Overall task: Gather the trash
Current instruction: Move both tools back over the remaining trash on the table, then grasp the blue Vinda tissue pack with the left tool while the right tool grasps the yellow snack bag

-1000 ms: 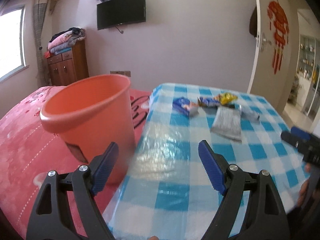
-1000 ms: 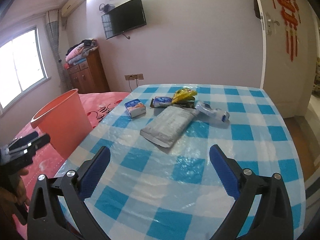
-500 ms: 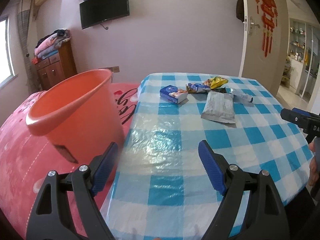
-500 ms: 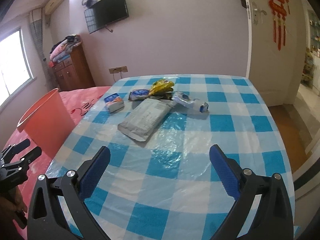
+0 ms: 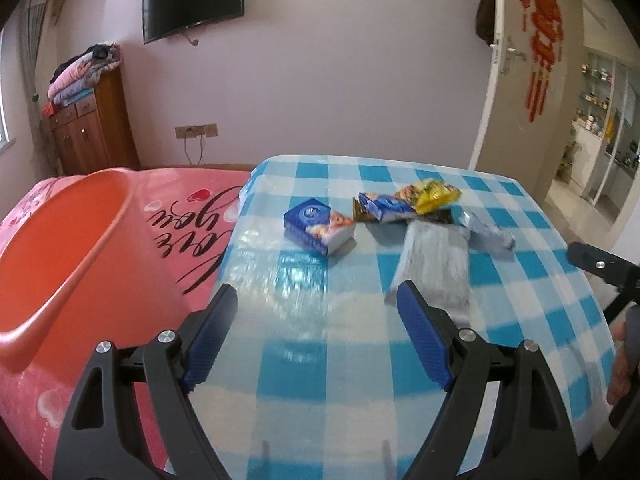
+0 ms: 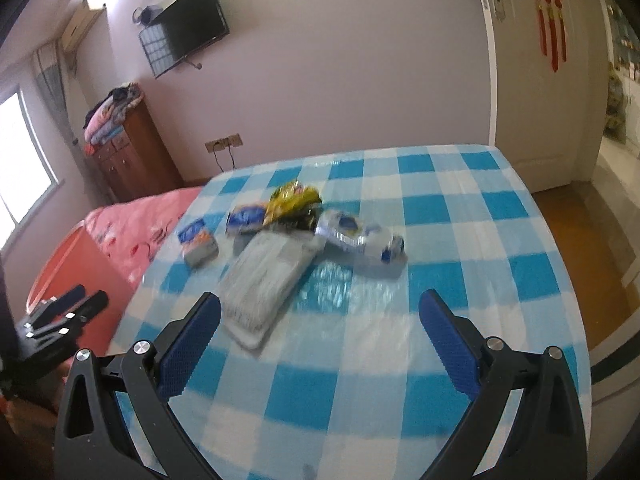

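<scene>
Here we are holding the black left gripper with blue pads [image 5: 312,328] wide open and empty above the near part of the blue-and-white checked plastic tablecloth [image 5: 304,376]. We are keeping the matching right gripper [image 6: 320,332] open too, gripping nothing. Toward the far edge the trash is lying in a cluster: a small blue cardboard box [image 5: 318,226], a crumpled blue wrapper [image 5: 384,206], a yellow snack bag [image 5: 434,194], a flat grey plastic pouch [image 5: 434,264] and a squashed clear bottle with blue label [image 6: 360,236]. Off the left edge an orange plastic bucket [image 5: 56,252] is standing on the pink printed bedspread [image 5: 188,216].
</scene>
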`<state>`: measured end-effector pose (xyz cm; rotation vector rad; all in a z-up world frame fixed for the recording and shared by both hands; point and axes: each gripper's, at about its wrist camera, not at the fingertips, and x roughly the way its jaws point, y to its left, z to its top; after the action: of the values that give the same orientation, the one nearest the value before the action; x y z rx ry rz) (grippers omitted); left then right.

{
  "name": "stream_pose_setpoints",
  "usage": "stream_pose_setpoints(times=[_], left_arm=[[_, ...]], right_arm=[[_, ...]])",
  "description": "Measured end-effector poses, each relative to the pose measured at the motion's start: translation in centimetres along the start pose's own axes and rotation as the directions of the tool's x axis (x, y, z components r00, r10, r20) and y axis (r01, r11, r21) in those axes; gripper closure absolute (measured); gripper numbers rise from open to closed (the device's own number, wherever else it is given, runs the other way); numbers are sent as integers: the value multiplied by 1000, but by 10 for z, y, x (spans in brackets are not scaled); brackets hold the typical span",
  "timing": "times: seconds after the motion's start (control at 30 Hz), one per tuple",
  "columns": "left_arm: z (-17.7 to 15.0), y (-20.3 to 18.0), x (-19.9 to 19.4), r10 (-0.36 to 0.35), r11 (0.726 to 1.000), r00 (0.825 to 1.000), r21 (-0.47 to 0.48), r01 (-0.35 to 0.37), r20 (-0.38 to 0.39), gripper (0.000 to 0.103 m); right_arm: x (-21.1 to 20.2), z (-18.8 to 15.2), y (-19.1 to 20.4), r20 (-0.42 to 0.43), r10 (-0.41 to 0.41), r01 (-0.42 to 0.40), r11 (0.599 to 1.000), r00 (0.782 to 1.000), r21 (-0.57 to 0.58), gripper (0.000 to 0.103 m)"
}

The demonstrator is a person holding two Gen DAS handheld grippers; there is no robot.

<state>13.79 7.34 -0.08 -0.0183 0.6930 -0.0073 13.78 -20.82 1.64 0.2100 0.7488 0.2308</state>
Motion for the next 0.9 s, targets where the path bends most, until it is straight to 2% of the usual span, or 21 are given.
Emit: stream_pose_setpoints(times=[0.07,0.37,0.57,0.67,0.9], left_arm=[[11,-1,17,-22,999,1000,-24,22,-10,20],[47,8,103,-36,985,992,-170,15,-120,20],[58,16,142,6,977,981,-209,-47,-195,20],[59,18,158,4,972,974,-227,-57,-228,21],[65,13,178,28,974,968,-212,-83,-250,30]], right_arm=[[10,13,-3,-10,14,-14,1000,1000,9,5],[64,68,-7,-58,98,-96,994,993,45,5],[105,93,-7,-97,152,-145,987,984,68,5],[127,102,-5,-123,177,-168,982,976,82,5],[156,114,2,-139,204,-195,978,969,74,5]])
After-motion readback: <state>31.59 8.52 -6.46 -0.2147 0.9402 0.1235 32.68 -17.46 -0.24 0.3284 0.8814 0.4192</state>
